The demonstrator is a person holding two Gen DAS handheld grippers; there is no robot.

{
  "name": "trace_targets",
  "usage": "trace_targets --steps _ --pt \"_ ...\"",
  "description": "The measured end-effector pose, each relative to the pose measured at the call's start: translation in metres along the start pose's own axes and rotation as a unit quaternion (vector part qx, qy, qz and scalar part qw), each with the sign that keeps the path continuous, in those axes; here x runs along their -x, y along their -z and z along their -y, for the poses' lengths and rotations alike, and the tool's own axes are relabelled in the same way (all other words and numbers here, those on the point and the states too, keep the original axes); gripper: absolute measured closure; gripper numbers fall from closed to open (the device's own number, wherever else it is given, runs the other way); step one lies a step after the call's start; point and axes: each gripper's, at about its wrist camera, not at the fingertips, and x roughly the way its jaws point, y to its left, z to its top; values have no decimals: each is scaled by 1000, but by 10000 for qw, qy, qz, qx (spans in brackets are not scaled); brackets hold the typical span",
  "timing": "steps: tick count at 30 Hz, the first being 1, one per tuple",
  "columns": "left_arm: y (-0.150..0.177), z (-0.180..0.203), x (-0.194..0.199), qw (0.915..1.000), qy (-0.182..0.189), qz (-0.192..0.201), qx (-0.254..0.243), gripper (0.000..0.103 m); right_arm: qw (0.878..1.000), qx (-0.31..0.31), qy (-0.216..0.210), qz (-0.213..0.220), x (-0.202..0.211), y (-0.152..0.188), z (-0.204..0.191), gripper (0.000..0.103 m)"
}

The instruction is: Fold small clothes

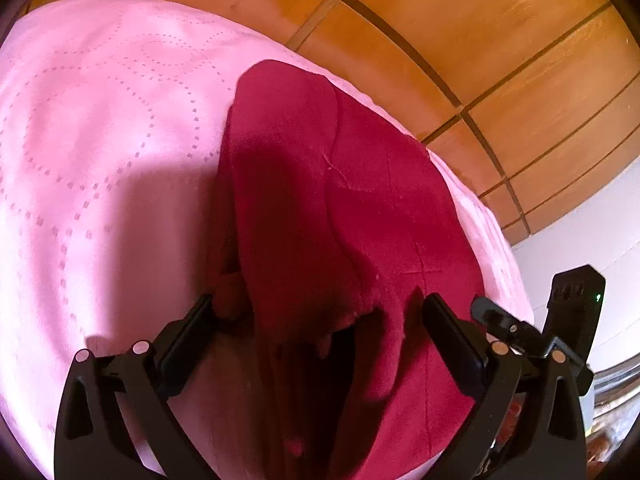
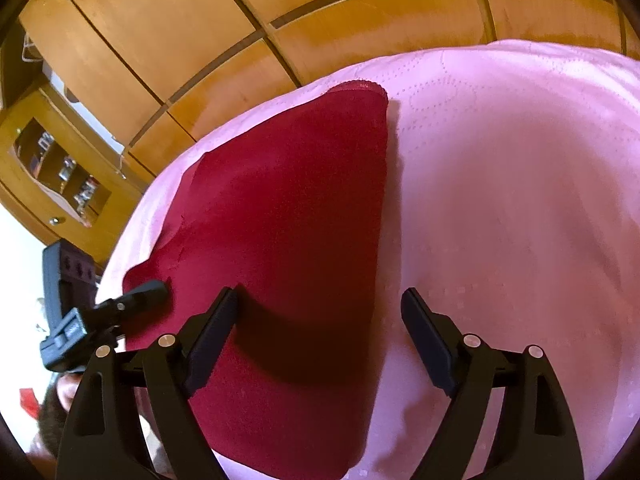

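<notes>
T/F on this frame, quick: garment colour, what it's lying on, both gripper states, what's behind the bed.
1. The garment is dark red. True.
2. It lies on a bare wooden floor. False: it lies on a pink quilted bedspread.
3. The right gripper is shut on the garment. False: its jaws stand wide open, above the garment's edge.
4. The left gripper is open, with red fabric between its fingers. True.
5. Wooden panelled doors stand behind the bed. True.
6. The garment is blue with stripes. False: plain red.
</notes>
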Motion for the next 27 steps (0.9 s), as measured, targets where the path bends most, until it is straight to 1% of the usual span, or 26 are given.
trace_targets --steps 4,9,10,12,14,16,17,20,23,25,27 --pt "-4 3 -7 9993 -75 -198 -297 2 9997 -176 -128 -78 -3 -2 6 20" --pt "-1 1 -5 9991 45 -240 -345 2 9994 -258 -192 -126 -5 -4 6 20" --pt "-2 1 -4 9992 76 -238 -310 2 9994 -252 -192 -131 -5 -4 6 20" --pt "-7 -5 0 9991 368 -195 -6 2 9993 -258 -209 -147 -6 -5 7 20" --pt "-14 -18 1 9966 691 -175 403 2 9991 -289 -263 -172 -7 -6 7 20" --pt "-17 -24 -1 9956 773 -194 499 3 9984 -377 -369 -213 -8 -6 10 20" --pt "-18 -23 -2 9957 776 -215 459 3 9977 -456 -443 -241 -9 -6 13 20" --pt "-20 -16 -11 9972 623 -409 74 3 9941 -768 -697 -318 -14 -8 21 20" --pt "-15 -3 -18 9971 383 -532 -397 3 9927 -794 -842 -343 -19 -11 23 20" --pt "-13 2 -19 9967 312 -573 -476 3 9922 -792 -901 -349 -24 -12 22 20" --pt "-12 7 -18 9959 368 -651 -515 4 9913 -809 -979 -332 -29 -15 21 20"
